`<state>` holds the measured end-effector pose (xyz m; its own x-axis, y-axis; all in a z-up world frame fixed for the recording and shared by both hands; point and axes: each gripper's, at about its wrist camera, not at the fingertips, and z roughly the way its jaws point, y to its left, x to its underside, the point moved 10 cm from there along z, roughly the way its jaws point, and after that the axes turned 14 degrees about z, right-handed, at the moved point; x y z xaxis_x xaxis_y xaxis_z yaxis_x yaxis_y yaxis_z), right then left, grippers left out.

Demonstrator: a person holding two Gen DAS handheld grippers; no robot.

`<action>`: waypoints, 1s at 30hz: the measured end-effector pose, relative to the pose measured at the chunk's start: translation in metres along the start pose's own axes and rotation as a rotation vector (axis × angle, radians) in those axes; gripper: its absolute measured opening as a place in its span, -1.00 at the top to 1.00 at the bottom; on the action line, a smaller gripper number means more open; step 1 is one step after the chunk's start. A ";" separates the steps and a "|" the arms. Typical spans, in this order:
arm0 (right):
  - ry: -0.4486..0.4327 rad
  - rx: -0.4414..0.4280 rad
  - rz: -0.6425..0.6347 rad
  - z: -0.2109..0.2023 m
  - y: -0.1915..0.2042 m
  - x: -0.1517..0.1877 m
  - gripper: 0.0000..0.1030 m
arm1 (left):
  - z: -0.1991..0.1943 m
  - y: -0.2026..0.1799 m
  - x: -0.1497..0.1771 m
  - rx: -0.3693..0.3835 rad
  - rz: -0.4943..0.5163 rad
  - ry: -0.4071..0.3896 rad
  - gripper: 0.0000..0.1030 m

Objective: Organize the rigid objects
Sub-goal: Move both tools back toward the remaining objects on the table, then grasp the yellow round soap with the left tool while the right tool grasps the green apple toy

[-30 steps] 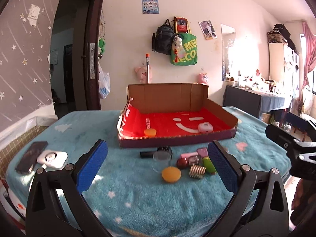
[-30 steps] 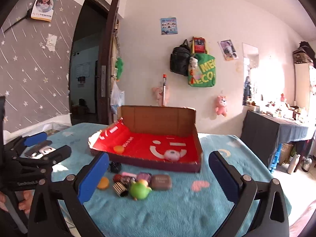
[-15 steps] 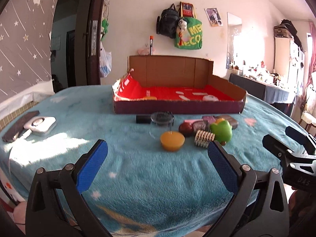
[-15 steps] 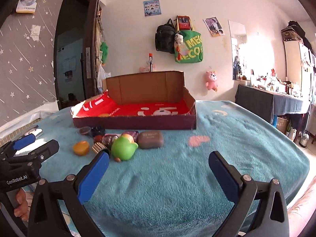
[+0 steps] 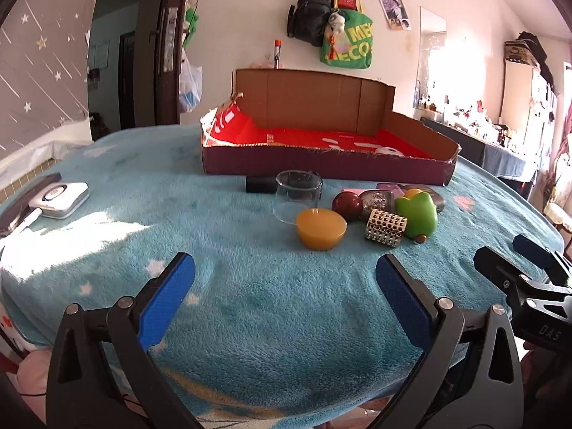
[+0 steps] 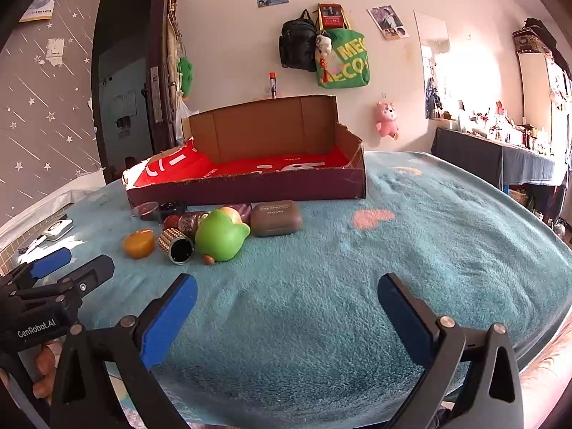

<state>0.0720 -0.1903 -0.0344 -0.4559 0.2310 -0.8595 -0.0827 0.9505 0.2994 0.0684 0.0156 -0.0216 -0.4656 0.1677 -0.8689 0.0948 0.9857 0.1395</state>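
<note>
A cluster of small objects lies on the teal blanket in front of a red-lined cardboard box (image 5: 321, 169) (image 6: 250, 187): an orange bowl-shaped piece (image 5: 321, 228) (image 6: 138, 243), a clear glass cup (image 5: 297, 196), a dark red ball (image 5: 347, 206), a studded gold cylinder (image 5: 385, 228) (image 6: 176, 245), a green toy (image 5: 417, 214) (image 6: 221, 236) and a brown case (image 6: 276, 218). My left gripper (image 5: 284, 289) is open and empty, low over the blanket short of the cluster. My right gripper (image 6: 286, 307) is open and empty, right of the cluster.
A white device (image 5: 59, 199) and a dark flat object lie at the blanket's left edge. A white round item (image 5: 388, 151) sits inside the box. Each gripper shows at the edge of the other's view (image 5: 529, 286) (image 6: 53, 286). A door and bags hang behind.
Both grippers have dropped lower and moved closer to the table; the objects now look larger and nearer. Nothing on the blanket has moved.
</note>
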 end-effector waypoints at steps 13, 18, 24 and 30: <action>0.113 -0.038 -0.023 0.028 0.019 -0.006 -1.00 | 0.027 0.000 -0.008 0.095 0.015 0.131 -0.99; 0.160 -0.057 -0.028 0.042 0.031 -0.013 -0.91 | 0.040 -0.001 -0.010 0.133 0.023 0.182 -0.87; 0.229 -0.092 -0.017 0.060 0.040 -0.015 -0.65 | 0.053 -0.006 -0.016 0.184 0.052 0.221 -0.40; 0.300 -0.158 0.035 0.075 0.046 -0.009 -0.24 | 0.060 -0.017 -0.022 0.241 0.074 0.228 0.19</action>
<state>0.1388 -0.1329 -0.0435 -0.6990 0.1692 -0.6948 -0.1885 0.8937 0.4072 0.1294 -0.0059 -0.0336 -0.6318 0.2648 -0.7285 0.3278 0.9429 0.0584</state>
